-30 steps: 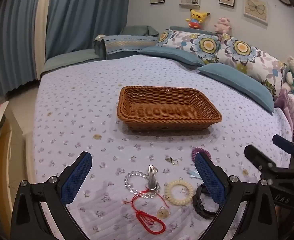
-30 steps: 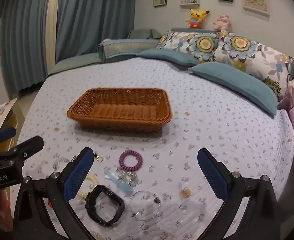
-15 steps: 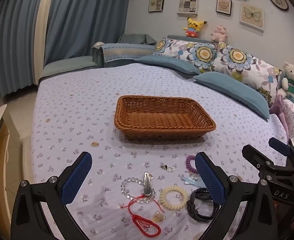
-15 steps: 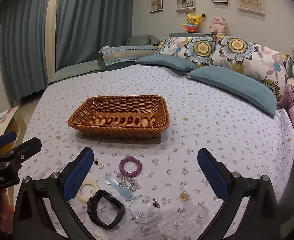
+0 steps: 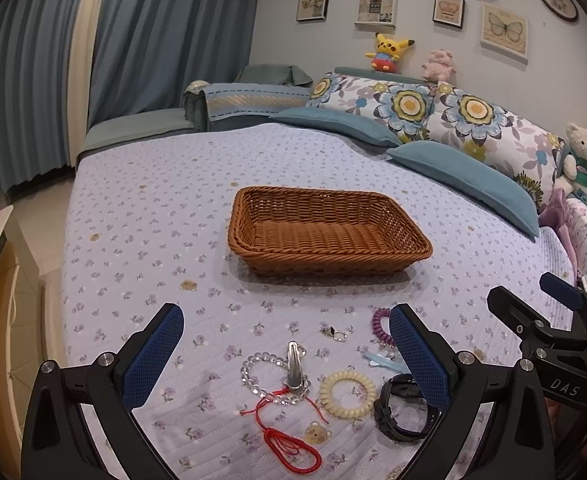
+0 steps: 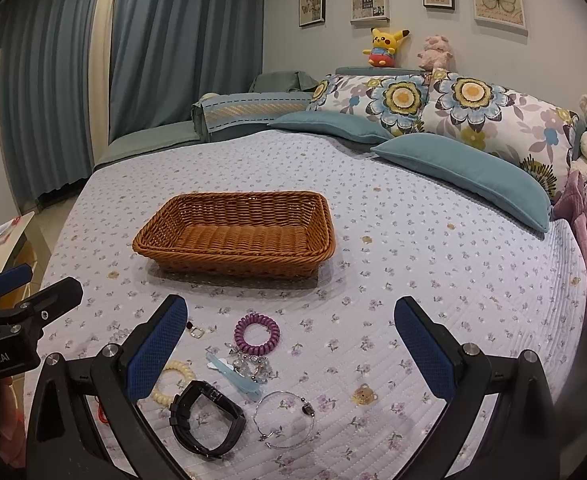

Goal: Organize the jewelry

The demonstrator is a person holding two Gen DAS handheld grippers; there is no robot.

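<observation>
An empty brown wicker basket (image 5: 329, 200) (image 6: 233, 204) sits mid-bed. Jewelry lies in front of it: a clear bead bracelet (image 5: 253, 376), a silver clip (image 5: 293, 364), a red cord (image 5: 289, 440), a cream coil band (image 5: 347, 394), a black watch (image 6: 207, 420), a purple coil band (image 6: 256, 333), a blue clip (image 6: 233, 372), a wire bangle (image 6: 285, 420). My left gripper (image 5: 285, 352) is open and empty above the beads. My right gripper (image 6: 289, 344) is open and empty above the purple band.
Blue and floral pillows (image 5: 461, 168) line the far side of the flowered bedspread (image 6: 413, 272). A teddy bear (image 5: 585, 164) sits at right. A low table edge (image 6: 1, 240) stands left of the bed. Curtains (image 5: 153, 40) hang behind.
Both grippers have drawn back and up, so the basket and the jewelry sit farther away in both views. Both stay open and empty.
</observation>
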